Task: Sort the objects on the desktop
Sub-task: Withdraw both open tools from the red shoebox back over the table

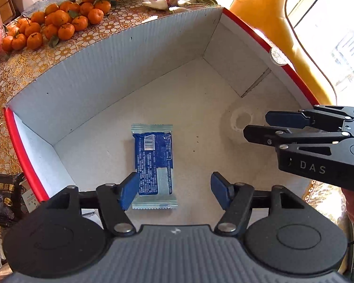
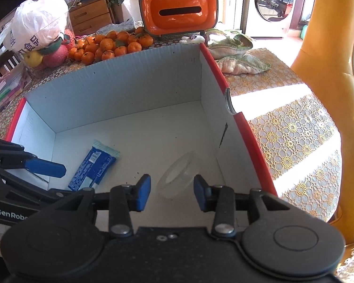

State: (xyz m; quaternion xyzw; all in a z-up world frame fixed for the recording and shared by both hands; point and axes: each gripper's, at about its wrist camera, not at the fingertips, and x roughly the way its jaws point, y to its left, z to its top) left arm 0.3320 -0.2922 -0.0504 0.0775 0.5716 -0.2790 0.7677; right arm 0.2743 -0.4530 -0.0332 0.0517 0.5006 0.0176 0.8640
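A white cardboard box with red rim (image 1: 28, 165) (image 2: 245, 129) stands on the table. A blue snack packet (image 1: 153, 165) (image 2: 92, 167) lies flat on its floor. A clear tape roll (image 2: 179, 176) lies on the floor to the right; in the left wrist view it is a faint ring (image 1: 242, 120). My left gripper (image 1: 174, 191) is open and empty above the packet's near end; it also shows in the right wrist view (image 2: 44, 167). My right gripper (image 2: 172, 193) is open and empty, just above the tape roll; it also shows in the left wrist view (image 1: 264, 125).
A pile of mandarins (image 1: 54, 23) (image 2: 111, 44) and an orange tissue holder (image 2: 179, 11) stand behind the box. A black snack packet (image 1: 7, 200) lies left of the box. A cloth (image 2: 238, 54) lies at the back right. A white plastic bag (image 2: 37, 26) sits far left.
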